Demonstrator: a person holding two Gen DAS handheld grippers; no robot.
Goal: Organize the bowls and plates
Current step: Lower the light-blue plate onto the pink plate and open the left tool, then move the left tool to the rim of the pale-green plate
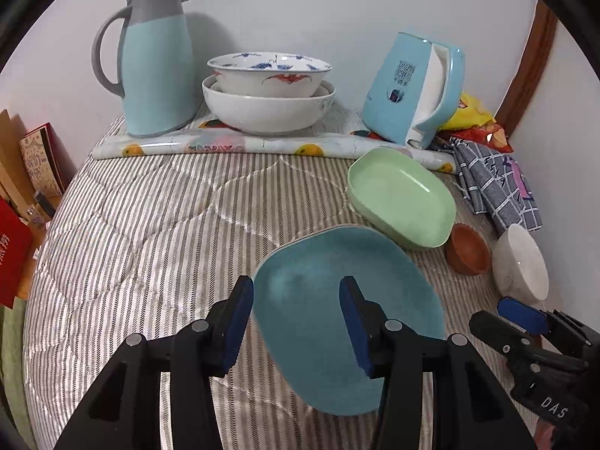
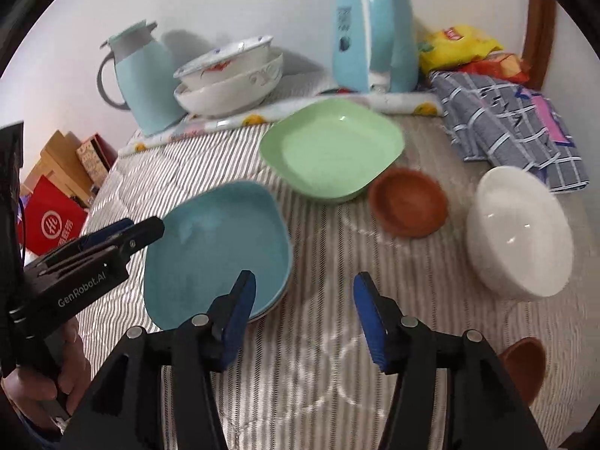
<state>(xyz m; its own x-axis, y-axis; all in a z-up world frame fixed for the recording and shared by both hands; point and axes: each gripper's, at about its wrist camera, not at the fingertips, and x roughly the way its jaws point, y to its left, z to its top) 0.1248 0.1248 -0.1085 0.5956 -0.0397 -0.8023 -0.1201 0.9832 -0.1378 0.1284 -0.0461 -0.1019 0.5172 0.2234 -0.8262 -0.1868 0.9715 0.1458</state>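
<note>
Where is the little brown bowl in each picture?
Left wrist view: the little brown bowl sits at the right edge, between the green dish and the white bowl.
Right wrist view: it sits right of centre, again between the green dish and the white bowl.
Shared landmark: the green dish, just beside it in both.
</note>
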